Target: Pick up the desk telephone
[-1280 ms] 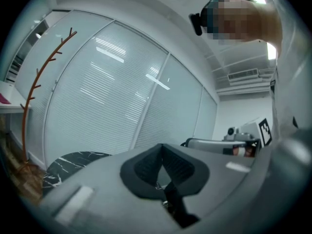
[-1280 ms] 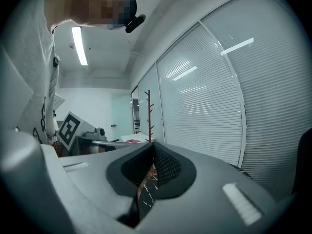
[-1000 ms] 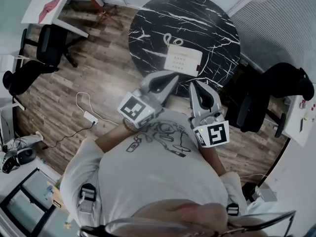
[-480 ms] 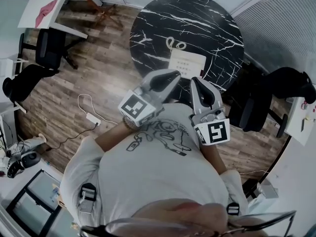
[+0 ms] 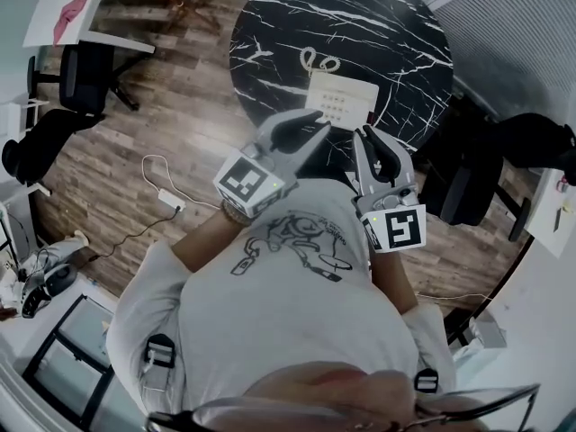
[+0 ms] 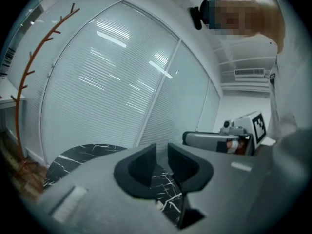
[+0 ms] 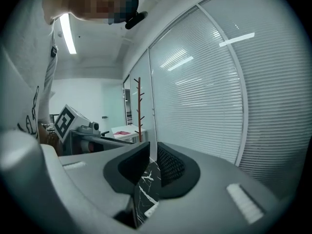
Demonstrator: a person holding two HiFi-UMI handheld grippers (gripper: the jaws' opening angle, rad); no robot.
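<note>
The cream desk telephone (image 5: 340, 103) sits on the near part of a round black marble table (image 5: 378, 25). Its keypad faces up and its coiled cord (image 5: 317, 61) loops on the tabletop behind it. The person holds both tongs out low over the table's near edge. In the head view the left tongs (image 5: 312, 131) point at the telephone's near left corner and the right tongs (image 5: 370, 137) at its near right corner. Both sets of tips are just beside the telephone, though contact cannot be judged. Each pair of jaws has just been opening and now stands a narrow gap apart. Nothing is between them; only the veined tabletop shows through each slit. White blinds (image 6: 107, 72) fill the background of both gripper views. A white cable (image 5: 157, 183) trails on the wooden floor (image 5: 180, 133) to the left of the table.
</note>
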